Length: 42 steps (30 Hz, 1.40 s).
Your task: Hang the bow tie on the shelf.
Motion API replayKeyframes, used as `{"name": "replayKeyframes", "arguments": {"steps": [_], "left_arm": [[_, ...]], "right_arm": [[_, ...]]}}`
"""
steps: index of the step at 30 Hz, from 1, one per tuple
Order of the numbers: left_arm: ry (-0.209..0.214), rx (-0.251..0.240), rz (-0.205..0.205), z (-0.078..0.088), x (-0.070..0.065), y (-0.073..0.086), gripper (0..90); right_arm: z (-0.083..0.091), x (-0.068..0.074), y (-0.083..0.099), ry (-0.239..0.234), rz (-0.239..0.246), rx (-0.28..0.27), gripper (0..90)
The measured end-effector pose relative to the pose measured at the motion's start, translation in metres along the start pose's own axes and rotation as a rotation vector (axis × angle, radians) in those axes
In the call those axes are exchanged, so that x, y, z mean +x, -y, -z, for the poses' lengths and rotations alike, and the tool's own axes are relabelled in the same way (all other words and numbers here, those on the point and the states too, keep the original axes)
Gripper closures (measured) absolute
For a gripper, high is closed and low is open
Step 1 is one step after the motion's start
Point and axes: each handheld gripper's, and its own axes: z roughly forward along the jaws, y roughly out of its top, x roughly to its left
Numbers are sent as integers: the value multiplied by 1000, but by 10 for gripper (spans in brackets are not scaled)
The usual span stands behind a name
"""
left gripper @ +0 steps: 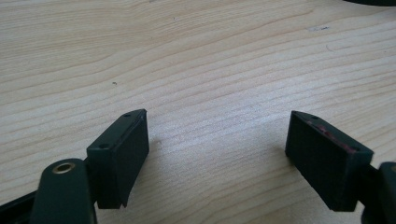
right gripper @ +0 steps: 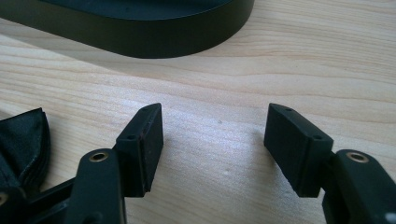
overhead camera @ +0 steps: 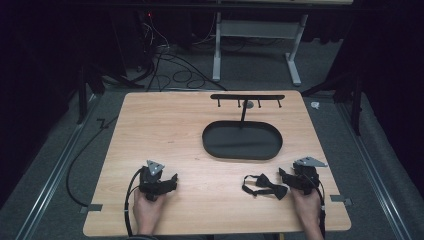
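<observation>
Where the high view looks down, a pale wood-grain table [overhead camera: 165,130] stands on grey carpet in a dim room, with dark curtains at the sides, loose cables [overhead camera: 172,67] on the floor beyond its far edge and the white legs of another table frame [overhead camera: 218,47] farther back. Metal rails [overhead camera: 50,180] run along the floor on either side.

Toward the far right of the tabletop sits a black oval tray [overhead camera: 215,148], and its bare inside holds nothing that can be seen. From its far rim rises a thin post bearing a black crossbar [overhead camera: 247,97] with small pegs hanging under it; the pegs look bare, though they are too small to judge well. In the right gripper view the tray's dark wall [right gripper: 154,39] is cut off by the top edge.

A black bow tie [overhead camera: 265,185] lies flat on the wood near the front right, just beside the right gripper [overhead camera: 284,176], apart from the tray. Its strap curls to the left; whether it touches the jaws cannot be told from above. In the right gripper view a dark fold of it [right gripper: 25,140] lies at the left edge, outside the jaws.

The left gripper [overhead camera: 172,181], held in a hand [overhead camera: 146,210] at the front left, rests low over bare wood. Its jaws stand wide with nothing between them in the left gripper view [left gripper: 217,154]. The right gripper's jaws [right gripper: 215,144] are likewise spread wide over bare wood, gripping nothing.
</observation>
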Motion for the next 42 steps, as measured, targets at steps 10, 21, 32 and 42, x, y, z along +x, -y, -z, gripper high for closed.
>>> {"name": "replayKeyframes", "arguments": {"steps": [10,21,32,42], "left_arm": [[0,0,0,0,0,0,218],[1,0,0,0,0,0,218],[1,0,0,0,0,0,218],[1,0,0,0,0,0,218]], "right_arm": [[0,0,0,-4,2,0,380],[0,0,0,-7,0,0,383],[0,-3,-1,-17,6,1,430],[11,1,-7,-63,-6,-17,460]]}}
